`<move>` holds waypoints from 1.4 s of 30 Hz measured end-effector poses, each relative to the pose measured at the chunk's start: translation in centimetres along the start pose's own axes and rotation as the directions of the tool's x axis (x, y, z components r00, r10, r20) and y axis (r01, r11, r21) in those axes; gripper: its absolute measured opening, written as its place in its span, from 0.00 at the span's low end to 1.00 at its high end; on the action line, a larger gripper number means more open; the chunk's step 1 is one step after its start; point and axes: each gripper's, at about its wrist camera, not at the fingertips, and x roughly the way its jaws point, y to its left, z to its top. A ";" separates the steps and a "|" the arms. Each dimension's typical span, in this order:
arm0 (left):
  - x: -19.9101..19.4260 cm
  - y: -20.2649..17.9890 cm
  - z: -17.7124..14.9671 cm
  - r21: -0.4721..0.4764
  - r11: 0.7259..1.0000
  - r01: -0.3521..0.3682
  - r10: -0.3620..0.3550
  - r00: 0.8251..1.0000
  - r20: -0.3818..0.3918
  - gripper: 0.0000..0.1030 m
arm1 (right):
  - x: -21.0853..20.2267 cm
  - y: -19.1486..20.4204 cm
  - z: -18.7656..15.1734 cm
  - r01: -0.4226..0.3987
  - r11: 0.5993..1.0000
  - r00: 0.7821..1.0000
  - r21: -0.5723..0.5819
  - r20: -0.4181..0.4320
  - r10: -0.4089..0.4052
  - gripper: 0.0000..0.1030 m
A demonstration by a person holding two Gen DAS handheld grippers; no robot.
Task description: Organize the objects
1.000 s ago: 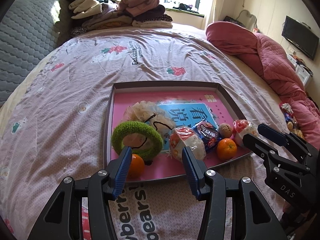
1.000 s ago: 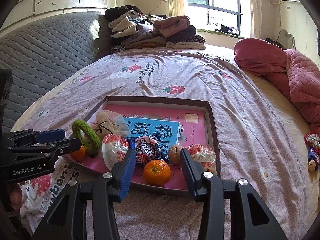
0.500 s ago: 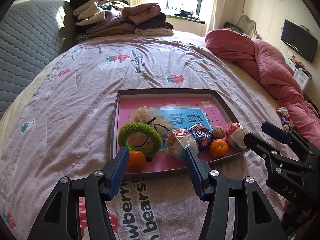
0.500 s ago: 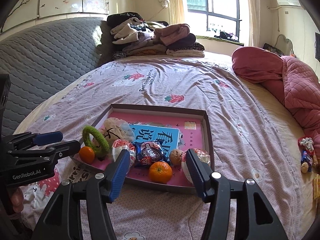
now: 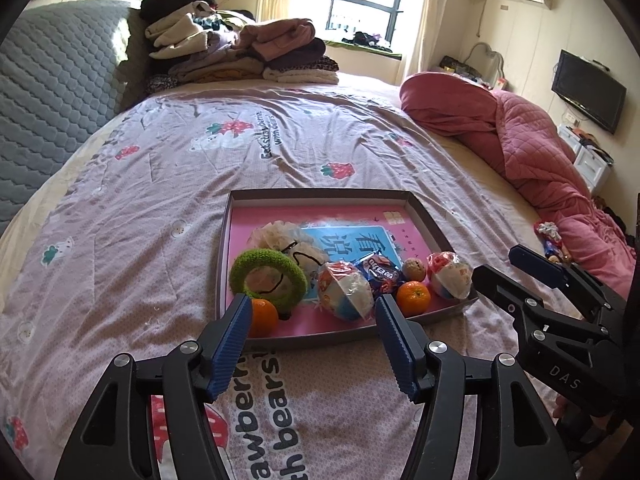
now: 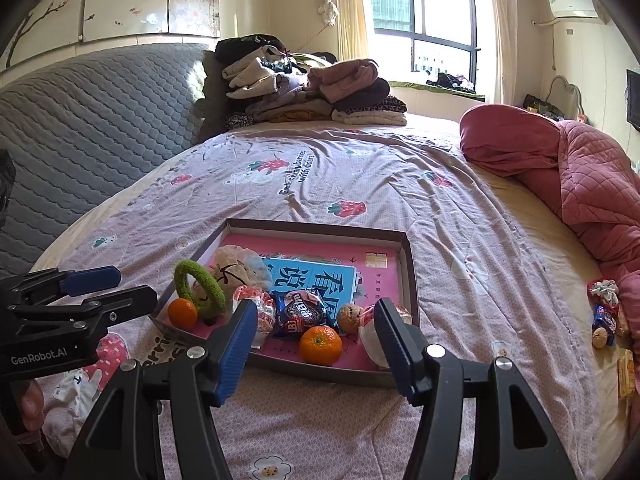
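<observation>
A shallow brown tray with a pink floor (image 5: 320,196) (image 6: 320,226) lies on the bed. In it are a green scrunchie (image 5: 267,277) (image 6: 199,286), two oranges (image 5: 262,317) (image 5: 414,298) (image 6: 321,345), two wrapped balls (image 5: 346,295) (image 5: 448,275), a blue snack packet (image 5: 380,274) (image 6: 300,312), a walnut (image 5: 414,269) (image 6: 350,318) and beige scrunchies (image 5: 280,236). My left gripper (image 5: 312,344) is open and empty, above the bedspread just before the tray's near edge. My right gripper (image 6: 314,344) is open and empty, near the tray's near right corner.
A pink quilt (image 5: 520,136) (image 6: 580,176) is heaped on the right. Folded clothes (image 5: 240,56) (image 6: 304,84) are stacked at the bed's far end by a grey headboard (image 6: 80,120). Loose snacks and a walnut (image 6: 604,316) lie at the bed's right edge.
Both grippers have drawn back and risen from the tray, which now looks smaller and farther. Both stay open and empty. Nothing in the tray moved.
</observation>
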 end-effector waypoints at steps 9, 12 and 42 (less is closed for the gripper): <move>-2.0 -0.3 -0.6 -0.001 0.999 -0.033 0.033 0.999 0.032 0.64 | -1.4 0.3 0.0 -0.003 1.000 1.000 0.001 0.022 0.003 0.59; -2.8 -0.4 -0.8 0.003 0.999 -0.043 0.043 0.998 0.048 0.64 | -1.8 0.4 -0.1 -0.003 1.000 1.000 -0.001 0.028 0.003 0.62; -7.1 -2.3 -4.0 0.040 0.993 -0.109 0.103 0.986 0.130 0.64 | -5.6 0.8 -2.3 0.035 0.999 0.997 -0.010 0.074 -0.034 0.65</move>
